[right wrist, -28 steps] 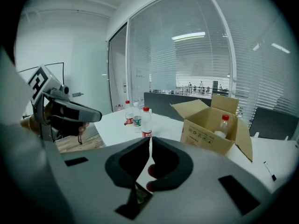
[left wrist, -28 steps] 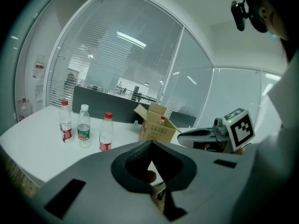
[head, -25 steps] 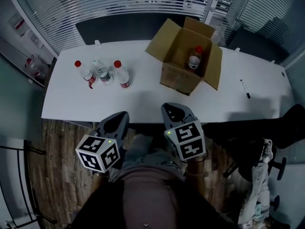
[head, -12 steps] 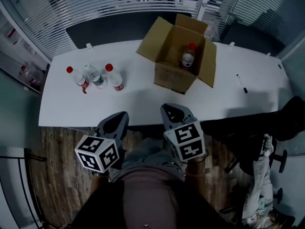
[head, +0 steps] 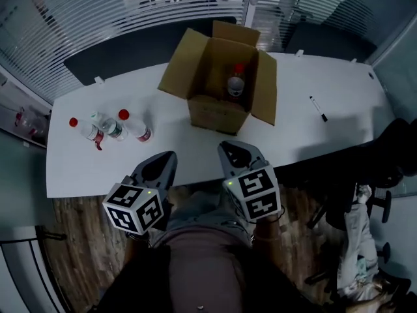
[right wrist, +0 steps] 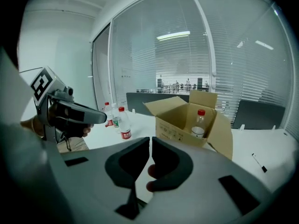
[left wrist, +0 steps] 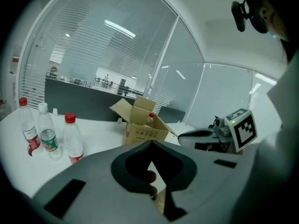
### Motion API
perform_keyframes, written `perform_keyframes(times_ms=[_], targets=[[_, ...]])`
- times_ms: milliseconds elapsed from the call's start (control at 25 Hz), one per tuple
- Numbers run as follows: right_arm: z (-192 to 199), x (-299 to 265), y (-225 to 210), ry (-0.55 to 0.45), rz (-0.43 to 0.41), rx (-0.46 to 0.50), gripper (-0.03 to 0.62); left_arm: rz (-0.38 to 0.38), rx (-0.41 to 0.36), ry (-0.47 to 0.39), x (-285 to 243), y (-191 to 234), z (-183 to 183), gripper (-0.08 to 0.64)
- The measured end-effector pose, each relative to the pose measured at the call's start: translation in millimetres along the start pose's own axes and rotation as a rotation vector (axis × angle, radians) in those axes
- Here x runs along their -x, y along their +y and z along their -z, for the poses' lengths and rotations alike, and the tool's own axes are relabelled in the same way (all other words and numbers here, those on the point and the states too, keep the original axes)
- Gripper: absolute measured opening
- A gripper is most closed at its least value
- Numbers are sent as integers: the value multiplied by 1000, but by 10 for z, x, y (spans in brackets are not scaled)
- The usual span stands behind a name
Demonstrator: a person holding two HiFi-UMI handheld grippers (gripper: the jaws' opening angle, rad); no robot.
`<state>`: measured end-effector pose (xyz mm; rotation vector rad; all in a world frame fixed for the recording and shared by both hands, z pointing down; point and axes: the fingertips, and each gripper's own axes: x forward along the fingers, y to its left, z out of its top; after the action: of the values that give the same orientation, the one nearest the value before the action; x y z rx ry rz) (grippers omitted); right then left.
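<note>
The cardboard box (head: 218, 83), one bottle (head: 236, 83) inside, has drifted toward 9 o'clock in the head view, three bottles (head: 107, 128) at its 8 o'clock on the bench (head: 326, 77), while only the gripper views show left claw (head: 171, 154) and right claw (head: 225, 145) clenched, empty.

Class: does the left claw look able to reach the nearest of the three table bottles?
Probably yes: only bare table lies between the left claw and that bottle, though its shut jaws must open first.

White table (head: 163, 158), open cardboard box (head: 218, 116) (bottle (head: 236, 85) inside), three bottles (head: 107, 128), black pen (head: 318, 108)
</note>
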<state>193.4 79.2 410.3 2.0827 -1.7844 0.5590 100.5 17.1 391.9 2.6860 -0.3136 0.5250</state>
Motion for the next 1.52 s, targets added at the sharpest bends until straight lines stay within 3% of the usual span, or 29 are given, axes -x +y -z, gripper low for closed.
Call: perform_keyframes(times_ms=[480,1000,1520], targets=[[-256,-35,-675,-51,95,-70,37,94,-20,42,-692,-113,-256,9],[-618,-298,-1198,-88,134,-98,38,114,8,19,-1061,78,-605,8],[-835,-667,-1611,-55,148,-72,40,112,44,17,-1357,314,-805,8]])
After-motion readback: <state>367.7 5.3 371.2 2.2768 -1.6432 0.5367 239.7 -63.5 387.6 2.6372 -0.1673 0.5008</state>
